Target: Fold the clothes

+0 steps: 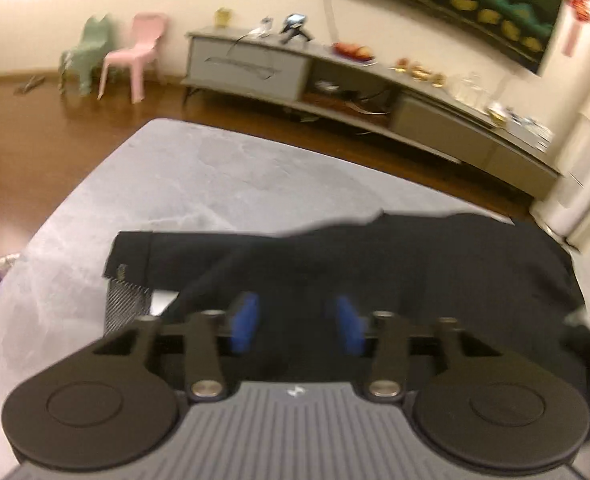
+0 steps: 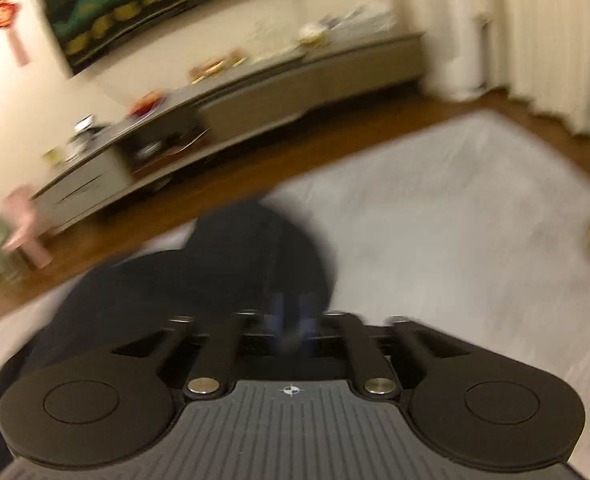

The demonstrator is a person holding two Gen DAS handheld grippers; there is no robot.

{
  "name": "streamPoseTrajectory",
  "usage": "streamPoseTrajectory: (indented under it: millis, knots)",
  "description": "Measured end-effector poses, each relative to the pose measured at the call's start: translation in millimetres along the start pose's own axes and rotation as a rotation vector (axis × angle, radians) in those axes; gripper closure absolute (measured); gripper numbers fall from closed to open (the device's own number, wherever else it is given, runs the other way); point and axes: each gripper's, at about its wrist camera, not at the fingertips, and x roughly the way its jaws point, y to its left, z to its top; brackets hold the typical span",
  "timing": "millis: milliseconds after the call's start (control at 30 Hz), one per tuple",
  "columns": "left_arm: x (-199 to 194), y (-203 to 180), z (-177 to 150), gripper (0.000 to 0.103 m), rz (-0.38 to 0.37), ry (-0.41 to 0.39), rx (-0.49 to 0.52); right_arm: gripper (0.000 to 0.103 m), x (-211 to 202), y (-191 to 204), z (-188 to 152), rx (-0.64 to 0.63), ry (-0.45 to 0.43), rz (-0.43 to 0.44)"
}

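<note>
Black garment point(image 1: 375, 264) lies spread on grey-covered surface point(image 1: 199, 176), beneath both grippers. Left gripper point(image 1: 298, 322): blue pads apart, nothing pinched. Right gripper point(image 2: 293, 316): pads look close together (heavy blur), grip unclear. TV cabinet point(image 1: 251, 64): open shelf holds clutter, indistinct.
</note>
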Motion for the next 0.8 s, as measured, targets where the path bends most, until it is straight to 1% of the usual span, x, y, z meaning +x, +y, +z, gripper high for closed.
streamPoseTrajectory:
  millis: [33,67,133,167,200,233,267,300,333,367,400,433,467,500,533,600,667,700,733,767,800]
  knots:
    - [-8.9,-2.7,-10.1,0.046,0.005,-0.006,0.033,0.031,-3.0,-1.8,-16.3,-0.023,0.020,0.012]
    - [-16.3,-7.0,-21.3,0.043,0.002,0.001,0.079,0.028,-4.5,-6.2,-29.5,-0.045,0.050,0.004]
    - [-29.1,-24.8,-48.1,0.032,-0.035,0.015,0.168,0.028,-7.1,-15.6,-55.2,-0.089,0.113,-0.014]
    - [-36.4,-32.1,-66.0,0.016,-0.061,0.029,0.218,0.028,-3.9,-13.9,-60.6,-0.105,0.134,-0.008]
    - [-38.5,-41.5,-81.7,0.007,-0.066,0.036,0.271,0.028,-0.1,-11.4,-65.2,-0.120,0.154,-0.001]
    - [-40.1,-51.1,-97.1,0.006,-0.069,0.042,0.324,0.030,2.4,-4.2,-68.6,-0.147,0.161,0.005]
    - [-35.4,-59.3,-108.6,0.006,-0.049,0.042,0.376,0.032,4.7,3.5,-71.9,-0.174,0.167,0.011]
    - [-30.0,-67.5,-119.6,0.006,-0.026,0.040,0.429,0.046,7.0,11.1,-75.1,-0.201,0.172,0.017]
    - [-24.6,-75.6,-130.6,0.006,-0.003,0.039,0.481,0.068,11.4,16.9,-73.5,-0.221,0.174,0.010]
    - [-19.3,-83.7,-141.6,0.008,0.019,0.037,0.534,0.074,16.0,22.3,-71.2,-0.240,0.175,0.002]
    - [-11.4,-89.8,-148.8,0.032,0.052,0.029,0.579,0.089,19.8,27.0,-72.2,-0.266,0.172,-0.009]
    - [-3.2,-91.3,-153.3,0.056,0.091,0.028,0.611,0.101,23.4,31.6,-73.5,-0.293,0.168,-0.020]
    - [3.4,-91.6,-151.2,0.094,0.129,0.048,0.614,0.102,16.2,32.3,-70.2,-0.308,0.148,-0.030]
    - [1.6,-84.1,-138.6,0.095,0.106,0.037,0.564,0.103,7.7,32.6,-66.4,-0.321,0.126,-0.039]
    - [-1.0,-75.9,-125.0,0.095,0.077,0.022,0.509,0.103,-5.4,31.6,-57.5,-0.311,0.074,-0.032]
    - [-31.3,-61.1,-87.2,0.096,0.049,-0.076,0.413,0.103,-32.8,29.2,-38.4,-0.282,-0.036,-0.015]
    - [-71.2,-35.3,-40.9,0.096,-0.004,-0.177,0.269,0.103,-80.0,21.6,-16.7,-0.243,-0.168,0.005]
    - [-83.9,-25.0,-17.6,0.096,-0.007,-0.220,0.220,0.103,-103.4,17.1,-5.5,-0.229,-0.233,0.005]
    - [-96.0,-14.9,5.6,0.096,-0.006,-0.262,0.173,0.103,-121.8,12.5,6.0,-0.221,-0.291,-0.020]
    - [-84.1,-11.6,26.4,0.096,0.017,-0.255,0.142,0.103,-139.6,7.9,17.5,-0.214,-0.349,-0.047]
    - [-69.9,-9.0,46.9,0.096,0.044,-0.242,0.113,0.103,-141.7,4.9,30.1,-0.219,-0.370,-0.104]
